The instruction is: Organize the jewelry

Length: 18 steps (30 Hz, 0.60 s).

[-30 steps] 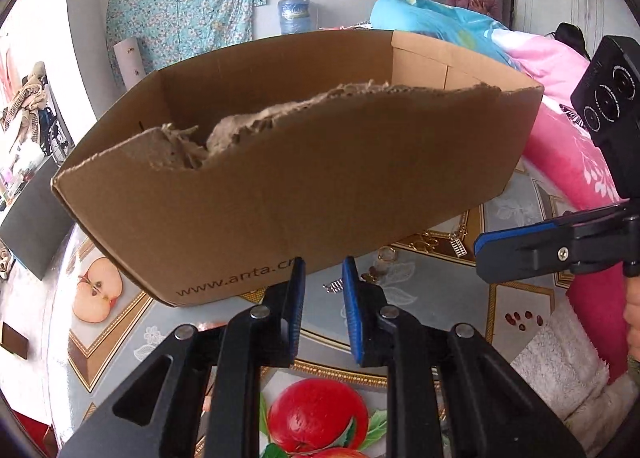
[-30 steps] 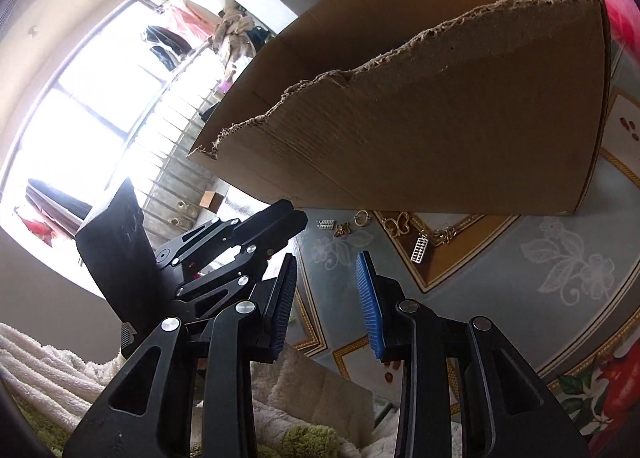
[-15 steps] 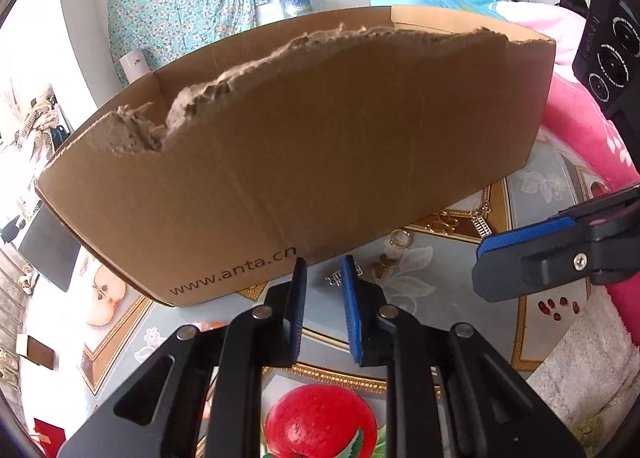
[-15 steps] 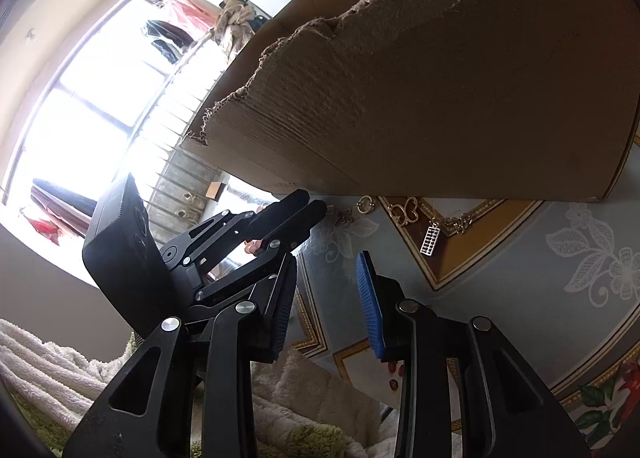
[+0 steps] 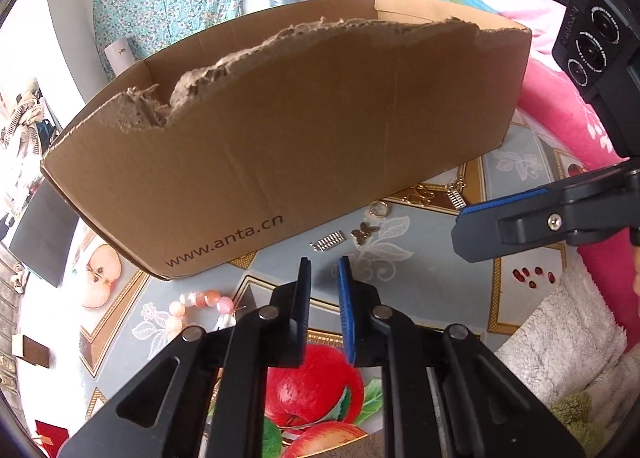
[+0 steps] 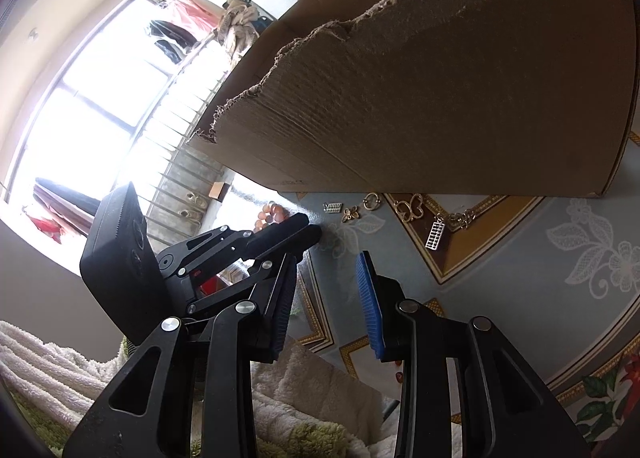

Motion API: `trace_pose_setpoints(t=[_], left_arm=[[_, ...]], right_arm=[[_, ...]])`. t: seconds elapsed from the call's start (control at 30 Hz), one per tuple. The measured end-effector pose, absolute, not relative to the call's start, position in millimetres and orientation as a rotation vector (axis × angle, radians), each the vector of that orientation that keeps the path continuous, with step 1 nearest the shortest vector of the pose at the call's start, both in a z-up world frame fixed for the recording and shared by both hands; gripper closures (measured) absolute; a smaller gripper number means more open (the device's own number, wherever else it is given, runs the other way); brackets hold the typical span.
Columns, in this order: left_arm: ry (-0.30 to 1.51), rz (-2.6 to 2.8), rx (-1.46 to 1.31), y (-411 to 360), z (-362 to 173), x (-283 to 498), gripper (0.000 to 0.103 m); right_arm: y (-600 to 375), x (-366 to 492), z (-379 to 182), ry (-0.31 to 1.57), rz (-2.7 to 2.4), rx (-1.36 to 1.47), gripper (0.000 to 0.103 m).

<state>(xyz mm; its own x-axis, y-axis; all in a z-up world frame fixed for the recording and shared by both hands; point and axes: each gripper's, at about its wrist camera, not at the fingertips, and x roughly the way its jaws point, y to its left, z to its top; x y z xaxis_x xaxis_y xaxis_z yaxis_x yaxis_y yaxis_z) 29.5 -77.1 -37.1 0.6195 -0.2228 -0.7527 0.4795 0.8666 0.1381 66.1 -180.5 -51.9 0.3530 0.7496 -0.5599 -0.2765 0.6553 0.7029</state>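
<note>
Jaws: left gripper [image 5: 324,278] narrow, closing on nothing; right gripper [image 6: 326,286] half open, empty. Beyond lie a silver bar charm [image 5: 328,240], butterfly charm [image 5: 364,230] and ring [image 5: 378,209] on the worktop [image 5: 420,270] beside the cardboard box [image 5: 300,129]: light, tiny, probably slippery, so pinch edge-on. Bead bracelet [image 5: 200,304] is clear only in the left view.

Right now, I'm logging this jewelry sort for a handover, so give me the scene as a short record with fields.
surface: patterned tablecloth with fruit prints
box: torn cardboard box, open top, behind the jewelry
small pieces: silver bar charm, butterfly charm, ring, in a loose row before the box
bracelet: pink bead bracelet, left of the left gripper
left gripper: jaws closing, nothing between them
right gripper: open, empty, above the cloth
</note>
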Motion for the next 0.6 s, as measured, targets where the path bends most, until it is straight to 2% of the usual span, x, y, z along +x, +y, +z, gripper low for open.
trace_pose_setpoints(t=[0.2, 0.6], left_arm=[[0.770, -0.508, 0.250, -71.1, -28.3, 39.6, 0.090], [0.893, -0.604, 0.101, -67.7, -34.8, 62.7, 0.090]], right_arm=[[-182.1, 66.1, -55.0, 1.010, 0.704, 0.550, 0.071], [-187.7, 70.0, -61.5, 1.030, 0.690, 0.566, 0.071]])
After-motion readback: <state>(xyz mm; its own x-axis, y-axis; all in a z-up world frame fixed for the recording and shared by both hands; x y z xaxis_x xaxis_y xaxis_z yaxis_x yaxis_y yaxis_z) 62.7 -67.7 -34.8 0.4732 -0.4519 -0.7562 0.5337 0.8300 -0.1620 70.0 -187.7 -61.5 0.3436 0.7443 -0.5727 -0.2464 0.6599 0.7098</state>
